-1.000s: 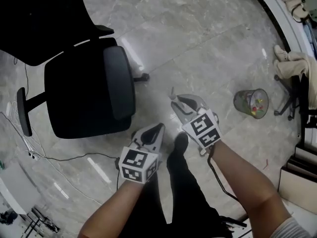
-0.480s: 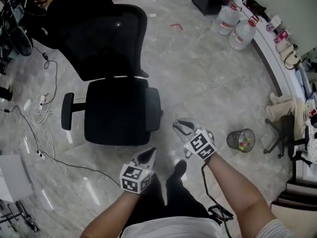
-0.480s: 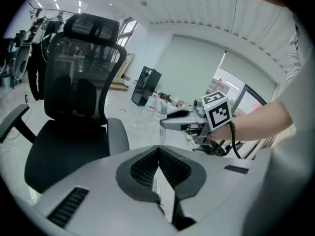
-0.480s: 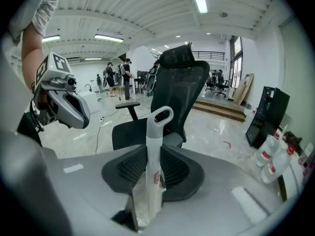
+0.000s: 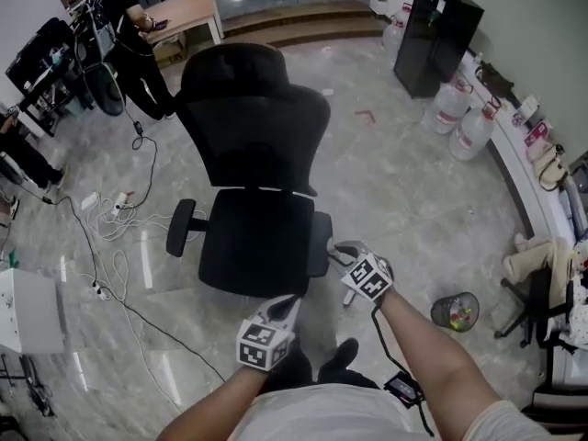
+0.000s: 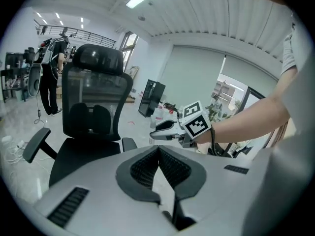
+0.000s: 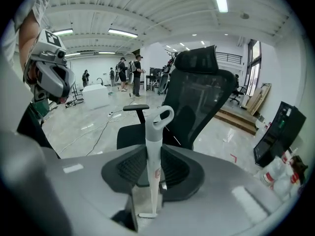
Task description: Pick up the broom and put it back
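The broom shows only as its pale grey handle [image 7: 153, 141] with a loop at the top, standing upright between the pads of my right gripper [image 7: 153, 150], which is shut on it. In the head view that right gripper [image 5: 340, 249] is held out in front of the person, just right of the black office chair [image 5: 257, 200]. My left gripper [image 5: 291, 300] is lower and to the left, its pads [image 6: 147, 167] meeting at the tip with nothing between them. The broom's head is hidden.
Loose cables [image 5: 110, 246] trail over the marble floor left of the chair. A small wire bin [image 5: 457, 310] stands at the right, with water jugs [image 5: 464, 122] and a black cabinet [image 5: 436, 35] farther back. People stand at desks at the far left.
Both grippers have risen off the floor, and the head view has lifted from the floor to take in the whole chair and the room. The right gripper has rolled.
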`<state>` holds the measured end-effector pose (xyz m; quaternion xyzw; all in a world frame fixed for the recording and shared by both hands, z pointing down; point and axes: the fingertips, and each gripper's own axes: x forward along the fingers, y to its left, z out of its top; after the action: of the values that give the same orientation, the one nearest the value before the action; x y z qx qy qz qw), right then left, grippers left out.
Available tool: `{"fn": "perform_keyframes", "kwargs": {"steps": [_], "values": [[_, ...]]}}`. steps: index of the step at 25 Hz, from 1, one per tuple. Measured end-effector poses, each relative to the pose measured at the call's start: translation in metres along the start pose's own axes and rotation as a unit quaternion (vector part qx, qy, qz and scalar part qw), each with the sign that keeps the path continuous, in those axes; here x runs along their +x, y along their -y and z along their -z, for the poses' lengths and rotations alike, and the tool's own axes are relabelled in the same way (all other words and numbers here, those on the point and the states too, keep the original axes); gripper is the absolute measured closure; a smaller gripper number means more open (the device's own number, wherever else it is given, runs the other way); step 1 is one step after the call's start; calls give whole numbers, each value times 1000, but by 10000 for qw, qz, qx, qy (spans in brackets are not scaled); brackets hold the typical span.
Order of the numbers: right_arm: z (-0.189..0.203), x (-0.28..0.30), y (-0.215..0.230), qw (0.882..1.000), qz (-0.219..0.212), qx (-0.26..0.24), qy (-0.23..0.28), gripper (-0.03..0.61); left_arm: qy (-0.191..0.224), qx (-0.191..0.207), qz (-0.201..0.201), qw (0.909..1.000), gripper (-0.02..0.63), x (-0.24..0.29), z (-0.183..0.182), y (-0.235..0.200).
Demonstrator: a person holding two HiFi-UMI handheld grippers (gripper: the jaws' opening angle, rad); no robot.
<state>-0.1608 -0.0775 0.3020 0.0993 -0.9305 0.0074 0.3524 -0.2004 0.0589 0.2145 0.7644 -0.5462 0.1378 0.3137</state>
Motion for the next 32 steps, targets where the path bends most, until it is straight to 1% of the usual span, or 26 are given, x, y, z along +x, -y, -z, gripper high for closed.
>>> {"fn": "perform_keyframes", "kwargs": {"steps": [4,7,10,12,15,20,22,24,27,29,32], "values": [[-20,22,-17,9994,-265,-170,-165,488,118,-39,-180,9998,606,-26,-11,-18],[-27,33,-22,9989,-360,-233,-201,485,219,-51,-304,9993,606,-34,-21,-30],[-31,38,-23,9991,-311,-148,-236,482,305,-61,-364,9989,606,-37,-31,-39],[-35,38,-23,9995,-282,-60,-154,476,340,-81,-379,9987,606,-37,-36,-43],[-38,33,-23,9995,-317,21,-67,439,386,-82,-364,9986,606,-33,-43,-38],[-44,18,-17,9997,-232,46,103,426,444,-16,-364,9984,606,-24,-51,-33],[-58,2,-15,9994,-148,105,282,426,493,2,-329,9982,606,-24,-61,-27],[-80,-24,-4,9987,62,238,447,426,577,46,-299,9979,606,-21,-81,-19],[-111,-92,11,9940,416,759,670,440,733,74,-233,9970,606,-19,-118,14],[-130,-145,10,9882,548,1064,951,465,857,146,-173,9961,606,-21,-141,43],[-155,-211,17,9751,818,1433,1481,548,1101,418,-100,9930,606,-20,-175,80]]}}
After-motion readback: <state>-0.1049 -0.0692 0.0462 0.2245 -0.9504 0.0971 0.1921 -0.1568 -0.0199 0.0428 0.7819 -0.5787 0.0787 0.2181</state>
